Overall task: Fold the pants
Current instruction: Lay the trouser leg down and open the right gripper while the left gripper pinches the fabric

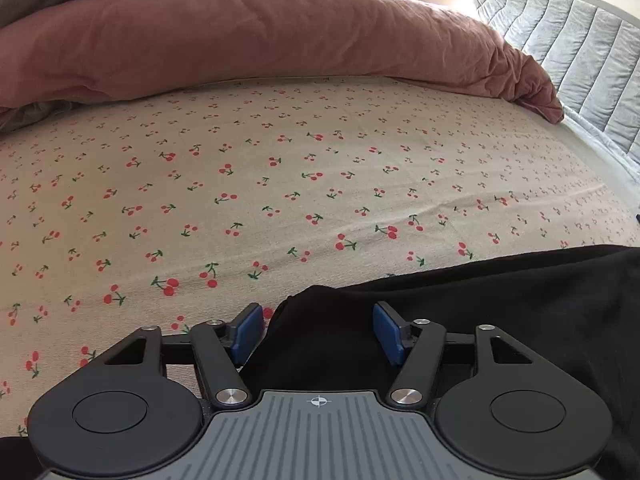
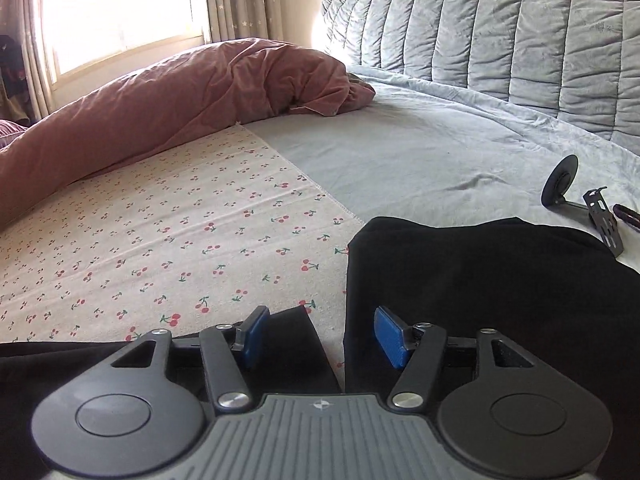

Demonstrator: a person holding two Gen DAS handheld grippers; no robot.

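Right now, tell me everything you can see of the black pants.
The black pants look like soft, matte knit fabric, already folded into a thick stack with a rounded fold edge. They lie flat on the bed, partly on the cherry-print sheet, partly on the grey sheet. A separate black flap lies nearer the camera. Both grippers' jaws stand open above the cloth, pads not pressing it.

Black pants (image 2: 480, 280) are lying on a beige sheet (image 1: 280, 184) showing red cherries, beside it a dusty-pink duvet (image 1: 240, 40) and grey quilted headboard (image 2: 500, 32).
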